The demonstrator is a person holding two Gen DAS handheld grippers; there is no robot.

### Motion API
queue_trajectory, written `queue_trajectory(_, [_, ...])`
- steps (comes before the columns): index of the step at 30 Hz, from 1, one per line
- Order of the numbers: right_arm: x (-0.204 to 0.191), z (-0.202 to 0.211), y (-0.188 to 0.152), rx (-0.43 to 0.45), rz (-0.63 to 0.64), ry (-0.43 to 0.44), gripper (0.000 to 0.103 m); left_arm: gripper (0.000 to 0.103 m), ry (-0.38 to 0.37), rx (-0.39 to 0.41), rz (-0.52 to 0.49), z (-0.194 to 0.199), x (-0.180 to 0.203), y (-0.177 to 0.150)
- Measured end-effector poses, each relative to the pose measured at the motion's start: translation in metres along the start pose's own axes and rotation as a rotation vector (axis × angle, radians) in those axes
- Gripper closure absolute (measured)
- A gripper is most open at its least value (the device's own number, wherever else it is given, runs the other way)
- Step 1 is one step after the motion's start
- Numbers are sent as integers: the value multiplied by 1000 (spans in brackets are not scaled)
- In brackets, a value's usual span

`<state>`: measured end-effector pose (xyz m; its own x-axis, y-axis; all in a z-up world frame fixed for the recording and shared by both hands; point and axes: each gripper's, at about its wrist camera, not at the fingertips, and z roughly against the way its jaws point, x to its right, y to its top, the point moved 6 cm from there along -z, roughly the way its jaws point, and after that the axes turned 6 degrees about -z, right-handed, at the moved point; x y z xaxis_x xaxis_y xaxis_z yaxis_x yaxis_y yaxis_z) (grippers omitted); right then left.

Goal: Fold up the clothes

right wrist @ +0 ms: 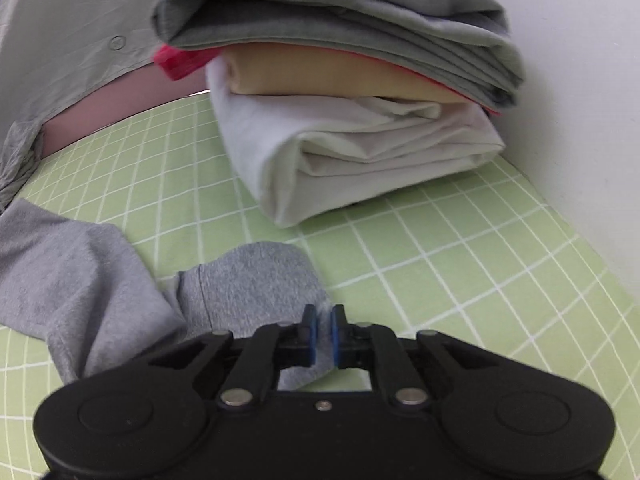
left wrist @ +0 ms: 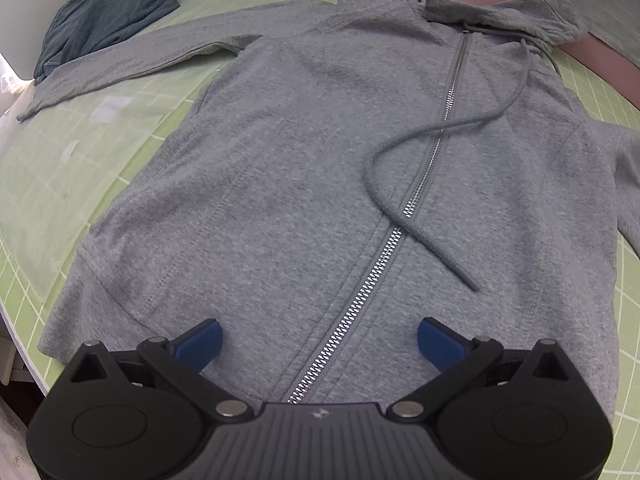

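A grey zip-up hoodie (left wrist: 288,168) lies flat and face up on the green grid mat (left wrist: 48,184), hood at the far end, its left sleeve stretched out to the far left. Its drawstring (left wrist: 404,184) crosses the zipper (left wrist: 400,236). My left gripper (left wrist: 318,342) is open above the hoodie's bottom hem, one finger on each side of the zipper. In the right wrist view my right gripper (right wrist: 323,334) is shut on the cuff end of the hoodie's grey sleeve (right wrist: 248,280), which lies bunched on the mat.
A crumpled dark teal garment (left wrist: 104,16) lies at the mat's far left corner. A stack of folded clothes (right wrist: 352,92), grey on top, then pink, tan and white, stands on the mat (right wrist: 460,264) just beyond the right gripper. A white wall is to the right.
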<state>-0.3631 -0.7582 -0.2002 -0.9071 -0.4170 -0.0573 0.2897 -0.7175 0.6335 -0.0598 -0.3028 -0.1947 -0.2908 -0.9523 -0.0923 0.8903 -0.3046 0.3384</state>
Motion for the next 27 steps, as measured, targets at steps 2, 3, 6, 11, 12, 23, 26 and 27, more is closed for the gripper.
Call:
queue_trajectory(2, [22,3,-3,1,-39,-47,96,0,-5,-3,7,-1,-1,0])
queue_trajectory(3, [34,5,-6,0,-59,-72,96,0,-7,-4,8,-1,-1,0])
queue_trajectory(6, [67,11,-16,0,-109,-149,96,0,-8,-8,10,-1,-1,0])
queue_trajectory(11, [90,20,-31,-1,-132,-223,96,0,-13,-6,20,0,-2,-1])
queue_trajectory(12, [92,21,-34,-1,-136,-227,96,0,-15,-5,24,0,-2,-1])
queue_trajectory(23, [90,21,-37,-18,-111,-284,93,0,-18,31,36,1,-3,-4])
queue_trajectory(26, [84,27,-35,-11,-100,-294,53,0,-17,44,37,2,-3,-5])
queue_trajectory(27, [81,31,-34,3,-106,-286,47,0,-17,45,35,2,-3,-4])
